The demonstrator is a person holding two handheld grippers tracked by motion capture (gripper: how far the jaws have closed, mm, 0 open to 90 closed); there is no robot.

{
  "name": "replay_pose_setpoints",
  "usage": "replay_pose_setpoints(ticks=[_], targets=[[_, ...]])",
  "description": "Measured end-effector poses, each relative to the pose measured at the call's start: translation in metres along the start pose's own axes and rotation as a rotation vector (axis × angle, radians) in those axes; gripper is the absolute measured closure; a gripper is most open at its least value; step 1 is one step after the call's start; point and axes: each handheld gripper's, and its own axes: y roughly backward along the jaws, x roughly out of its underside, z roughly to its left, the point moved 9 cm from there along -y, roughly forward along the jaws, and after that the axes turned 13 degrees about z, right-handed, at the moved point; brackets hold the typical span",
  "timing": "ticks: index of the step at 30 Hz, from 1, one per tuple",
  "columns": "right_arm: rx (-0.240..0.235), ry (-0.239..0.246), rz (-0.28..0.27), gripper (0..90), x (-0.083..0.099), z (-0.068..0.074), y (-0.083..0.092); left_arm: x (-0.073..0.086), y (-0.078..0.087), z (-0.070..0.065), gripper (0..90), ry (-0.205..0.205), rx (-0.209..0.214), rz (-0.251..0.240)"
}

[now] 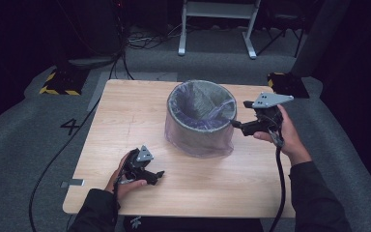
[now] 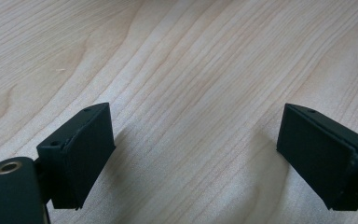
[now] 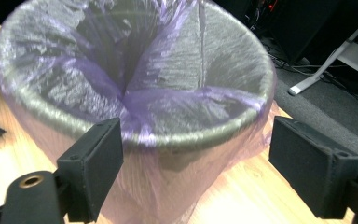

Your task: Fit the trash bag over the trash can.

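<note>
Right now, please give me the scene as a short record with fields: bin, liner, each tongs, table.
bin: grey round bin, upright, mid-table
liner: thin purple bag draped over the rim, hanging down outside
left tongs: open, empty, low over bare wood
right tongs: open, facing the bin's right rim, not gripping
table: light wooden table

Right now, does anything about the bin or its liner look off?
Yes: the purple liner in the grey bin is not opened out. It bunches into folds across the mouth instead of lying flat against the walls, and its edge hangs loose outside.
</note>
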Motion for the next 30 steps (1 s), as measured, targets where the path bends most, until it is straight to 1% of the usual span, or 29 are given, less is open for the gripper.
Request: replay_pose_setpoints(ticks=[14, 30], targets=[[0.018, 0.018, 0.051, 17.2, 0.022, 0.002, -0.005, 0.0, 0.0, 0.0, 10.5, 0.002, 0.002, 0.0], [0.009, 0.033, 0.089, 17.2, 0.038, 0.009, -0.009, 0.0, 0.0, 0.0, 10.5, 0.002, 0.002, -0.001]])
